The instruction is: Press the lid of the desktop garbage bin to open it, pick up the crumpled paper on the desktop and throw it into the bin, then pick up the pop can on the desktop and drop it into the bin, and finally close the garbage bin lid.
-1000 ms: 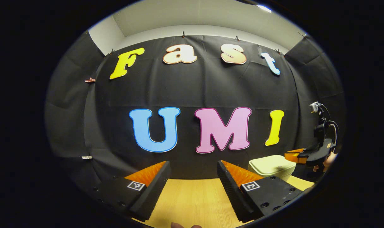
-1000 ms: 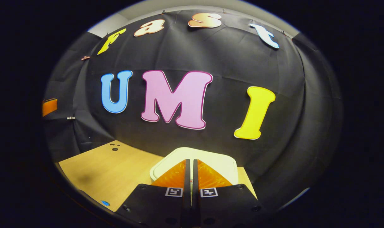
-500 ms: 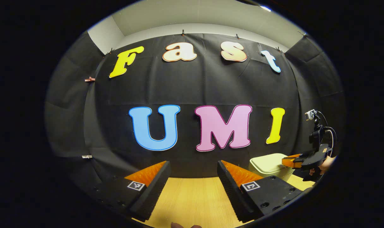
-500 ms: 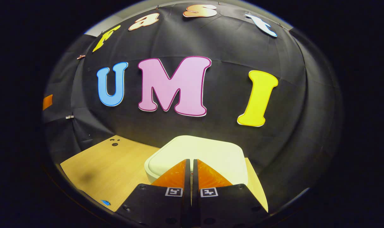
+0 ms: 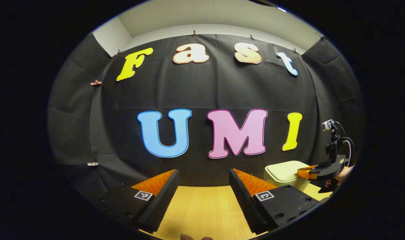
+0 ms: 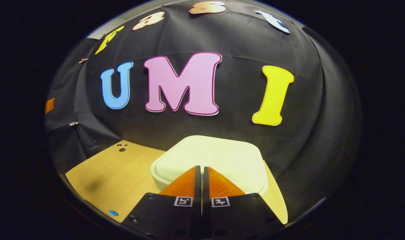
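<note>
Right gripper (image 6: 201, 168) jaws together, tips over closed bin lid (image 6: 219, 155); contact hidden. Left gripper (image 5: 204, 180) jaws apart, empty, above table (image 5: 202, 210). Bin (image 5: 286, 173) at far right, partly hidden by finger

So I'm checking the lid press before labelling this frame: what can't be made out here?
- Right gripper view: whether the right gripper touches the bin lid; its own fingers hide the contact.
- Left gripper view: the bin is small, partly behind the left gripper's finger.
- Bin's lower body: cut off in the right gripper view.
</note>
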Action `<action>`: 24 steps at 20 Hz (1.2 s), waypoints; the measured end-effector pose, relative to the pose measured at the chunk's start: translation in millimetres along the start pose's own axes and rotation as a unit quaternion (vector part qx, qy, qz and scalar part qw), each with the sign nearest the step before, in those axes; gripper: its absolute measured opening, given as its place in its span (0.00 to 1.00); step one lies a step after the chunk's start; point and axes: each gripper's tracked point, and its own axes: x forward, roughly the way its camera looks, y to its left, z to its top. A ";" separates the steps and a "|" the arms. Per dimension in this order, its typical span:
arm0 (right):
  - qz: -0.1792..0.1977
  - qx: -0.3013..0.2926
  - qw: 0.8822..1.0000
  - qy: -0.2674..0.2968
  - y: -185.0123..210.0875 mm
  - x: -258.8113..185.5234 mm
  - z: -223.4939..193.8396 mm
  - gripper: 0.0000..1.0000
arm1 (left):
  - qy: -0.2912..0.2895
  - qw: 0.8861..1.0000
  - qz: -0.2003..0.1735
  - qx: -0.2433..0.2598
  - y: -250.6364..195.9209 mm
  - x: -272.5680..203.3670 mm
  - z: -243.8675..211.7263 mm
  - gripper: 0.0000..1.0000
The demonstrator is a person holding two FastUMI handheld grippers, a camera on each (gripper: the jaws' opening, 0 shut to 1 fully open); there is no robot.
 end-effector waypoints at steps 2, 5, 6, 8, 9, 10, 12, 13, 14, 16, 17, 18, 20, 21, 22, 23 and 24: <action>0.004 0.004 1.000 -0.003 0.6 1.1 -2.3 0.06 | 0.000 1.000 0.000 -0.001 -0.8 0.6 -1.1 0.95; -0.001 -0.016 1.000 -0.007 1.3 1.6 0.0 0.06 | -0.006 1.000 0.001 0.000 -0.8 -2.2 3.0 0.95; -0.004 -0.022 1.000 -0.006 0.9 1.8 2.1 0.06 | -0.008 1.000 0.001 -0.001 -0.9 -3.6 3.8 0.98; -0.015 -0.027 0.999 -0.010 -1.6 0.8 8.9 0.05 | -0.012 1.000 0.002 -0.002 1.3 -7.2 9.0 0.95; -0.015 -0.026 0.999 -0.010 -0.6 -0.8 9.9 0.05 | -0.013 1.000 0.003 -0.001 2.0 -9.4 9.5 0.95; -0.014 -0.025 1.000 -0.011 1.8 -2.9 11.0 0.05 | -0.013 1.000 0.005 -0.001 3.1 -11.7 10.6 0.95; -0.018 -0.025 0.999 -0.027 0.1 -10.9 19.3 0.05 | -0.014 1.000 0.008 0.001 5.6 -16.2 10.5 0.95; -0.019 -0.024 0.999 -0.035 -0.2 -15.1 25.3 0.05 | -0.014 1.000 0.009 0.001 6.9 -19.2 9.6 0.95; -0.020 -0.022 0.999 -0.043 -0.5 -17.9 29.4 0.05 | -0.014 1.000 0.010 0.000 7.2 -21.9 11.4 0.95; -0.023 -0.018 0.998 -0.051 -2.6 -23.3 35.3 0.05 | -0.013 1.000 0.011 -0.002 8.7 -26.2 9.2 0.95; -0.025 -0.017 0.998 -0.054 -3.6 -26.5 38.1 0.05 | -0.013 1.000 0.011 -0.003 8.9 -29.0 8.8 0.95; -0.025 -0.016 0.998 -0.056 -4.1 -29.7 39.8 0.06 | -0.013 1.000 0.010 -0.005 8.7 -31.0 9.2 0.95; -0.025 -0.013 0.998 -0.059 -4.3 -35.7 42.5 0.05 | -0.013 1.000 0.010 -0.006 9.2 -36.0 7.5 0.95; -0.025 -0.012 0.998 -0.059 -3.8 -38.6 42.8 0.05 | -0.013 1.000 0.009 -0.006 9.7 -38.5 7.5 0.95; -0.026 -0.013 0.998 -0.060 -3.3 -42.3 43.5 0.05 | -0.013 1.000 0.008 -0.006 9.6 -41.3 8.4 0.95; -0.026 -0.014 0.998 -0.062 -3.2 -46.4 44.3 0.05 | -0.013 1.000 0.007 -0.005 9.8 -43.5 7.9 0.95; -0.027 -0.015 0.997 -0.066 -2.1 -50.9 46.5 0.06 | -0.013 1.000 0.006 -0.005 9.3 -44.8 8.8 0.95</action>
